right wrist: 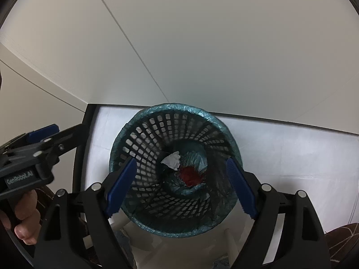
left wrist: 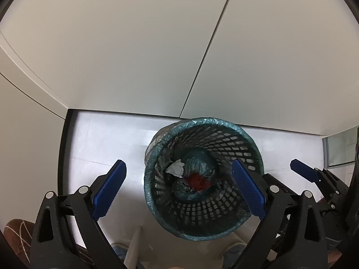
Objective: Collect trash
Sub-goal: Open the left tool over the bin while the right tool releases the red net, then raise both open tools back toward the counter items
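A dark mesh wastebasket (left wrist: pixel 202 121) (right wrist: pixel 175 107) lined with a teal plastic bag stands on the pale floor against a white wall. At its bottom lie a crumpled white paper (left wrist: pixel 176 168) (right wrist: pixel 171 159) and a red scrap (left wrist: pixel 198 180) (right wrist: pixel 190 176) on bunched teal plastic. My left gripper (left wrist: pixel 178 164) hangs above the basket's left side, open, with nothing between its blue pads. My right gripper (right wrist: pixel 180 161) hovers over the basket mouth, open and empty too. In the right wrist view the left gripper (right wrist: pixel 65 132) shows at the left, with a hand (right wrist: pixel 24 213) on its handle.
White wall panels (left wrist: pixel 134 56) rise right behind the basket. A black upright edge (left wrist: pixel 61 157) borders the floor at the left. A brown patterned rug (left wrist: pixel 15 235) lies at the near left, and blue-grey slippers (left wrist: pixel 233 248) and a white bar (left wrist: pixel 134 246) show below the basket.
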Demonstrator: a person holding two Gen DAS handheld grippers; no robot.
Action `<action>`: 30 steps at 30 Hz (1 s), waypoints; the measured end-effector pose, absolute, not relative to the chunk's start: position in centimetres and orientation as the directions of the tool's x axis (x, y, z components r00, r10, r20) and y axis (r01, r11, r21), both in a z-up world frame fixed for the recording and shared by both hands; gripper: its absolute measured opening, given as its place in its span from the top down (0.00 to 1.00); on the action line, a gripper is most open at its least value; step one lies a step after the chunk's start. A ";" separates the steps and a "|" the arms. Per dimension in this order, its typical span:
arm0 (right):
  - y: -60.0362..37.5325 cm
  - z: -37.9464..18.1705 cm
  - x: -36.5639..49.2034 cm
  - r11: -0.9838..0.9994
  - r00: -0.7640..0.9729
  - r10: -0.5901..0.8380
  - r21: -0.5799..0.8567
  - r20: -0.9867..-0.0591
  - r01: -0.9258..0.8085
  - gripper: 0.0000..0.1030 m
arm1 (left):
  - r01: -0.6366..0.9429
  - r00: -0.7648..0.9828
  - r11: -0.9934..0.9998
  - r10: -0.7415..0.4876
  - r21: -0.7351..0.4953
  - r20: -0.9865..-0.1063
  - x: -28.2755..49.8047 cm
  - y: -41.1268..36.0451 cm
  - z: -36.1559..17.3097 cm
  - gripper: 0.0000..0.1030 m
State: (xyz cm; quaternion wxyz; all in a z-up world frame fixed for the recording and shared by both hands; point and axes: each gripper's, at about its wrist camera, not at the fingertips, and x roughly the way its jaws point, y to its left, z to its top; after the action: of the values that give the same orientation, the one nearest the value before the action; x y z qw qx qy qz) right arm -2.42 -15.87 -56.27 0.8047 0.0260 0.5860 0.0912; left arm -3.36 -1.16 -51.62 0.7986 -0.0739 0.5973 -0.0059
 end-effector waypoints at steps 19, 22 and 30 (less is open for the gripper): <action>-20.5 -44.1 -3.6 0.998 0.489 0.061 0.059 -0.870 -0.020 0.24 | -0.016 0.408 0.997 -0.057 -0.070 -0.911 -5.5 -2.1 -42.0 0.10; -21.4 -41.0 -4.2 0.998 0.524 0.059 0.048 -0.850 -0.036 0.24 | -0.019 0.432 0.997 -0.060 -0.076 -0.900 -5.8 -2.1 -38.9 0.10; -22.4 -30.4 -5.5 0.996 0.656 0.062 0.003 -0.752 -0.090 0.24 | 0.003 0.524 0.995 -0.088 -0.102 -0.847 -6.5 -3.7 -28.3 0.10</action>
State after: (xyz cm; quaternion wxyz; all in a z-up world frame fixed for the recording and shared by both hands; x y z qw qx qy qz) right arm -5.48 -22.36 -30.40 0.9098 -0.0170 0.4127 0.0417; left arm -6.49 -3.67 -28.29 0.8719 -0.0436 0.4870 -0.0263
